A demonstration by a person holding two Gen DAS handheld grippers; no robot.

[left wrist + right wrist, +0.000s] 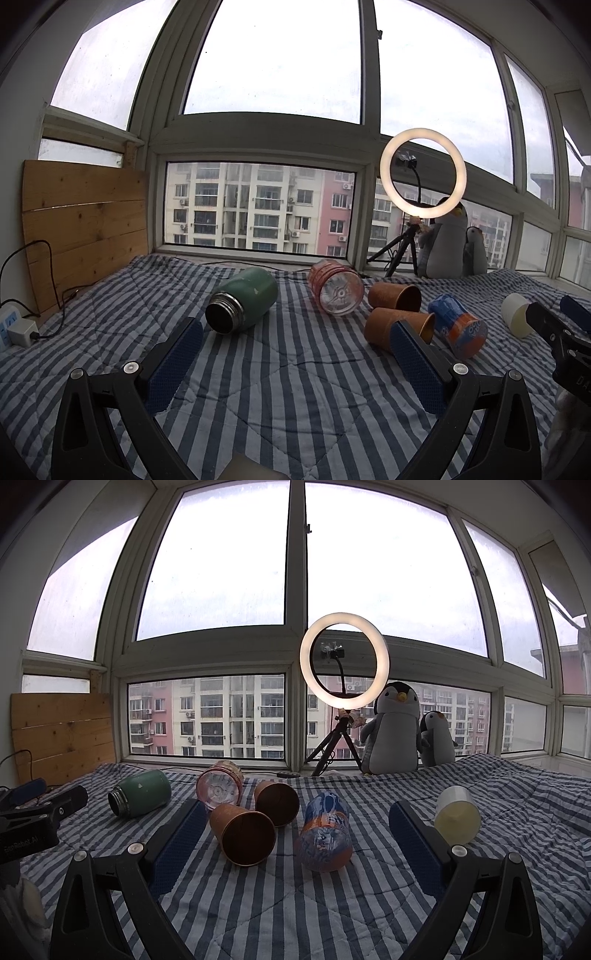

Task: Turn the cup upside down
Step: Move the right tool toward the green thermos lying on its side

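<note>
Left wrist view looks along the left gripper (295,354), whose two black arms end in blue, fine-ribbed pads spread wide apart over a quilted blue-and-white striped blanket (288,406), with nothing between them. Ahead lie six drinking vessels, all on their sides. A matte green steel flask (243,302) shows a threaded silver neck and dark mouth. Just right of it rests a pink faceted clear-plastic cup (335,291), its moulded base turned to the camera. Two brown paper cups lie close together: the far paper cup (394,296) and the near paper cup (395,328), which is partly hidden behind the right pad. A blue-and-orange printed plastic cup (458,325) lies just beside them, and a pale frosted white cup (517,315) sits well apart to the right, near the tip of the other tool.

Right wrist view shows the right gripper (297,832) likewise spread wide, holding nothing; the near paper cup and the printed cup lie between its pads but untouched, and the white cup lies just beyond the right pad. At the window stand a glowing ring light (344,661) on a black tripod, a large plush penguin (393,731) and a small plush penguin (437,740). A knotty pine board (62,734) leans at the left.
</note>
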